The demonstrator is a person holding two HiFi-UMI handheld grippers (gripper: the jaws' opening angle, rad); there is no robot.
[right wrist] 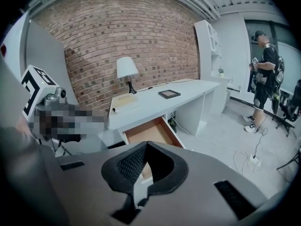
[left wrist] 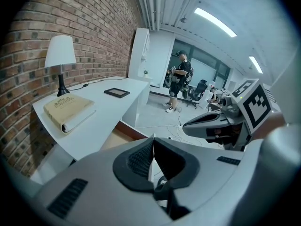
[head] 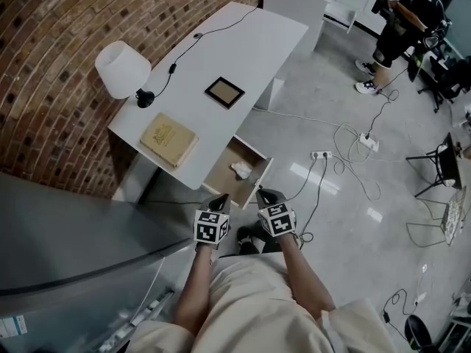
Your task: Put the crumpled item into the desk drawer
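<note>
The crumpled item, a pale wad, lies inside the open drawer of the white desk, near its right side. Both grippers hang just in front of the drawer, apart from it: the left gripper has its jaws pressed together on nothing, and so does the right gripper. On the desktop sit a book, a lamp and a dark frame
</note>
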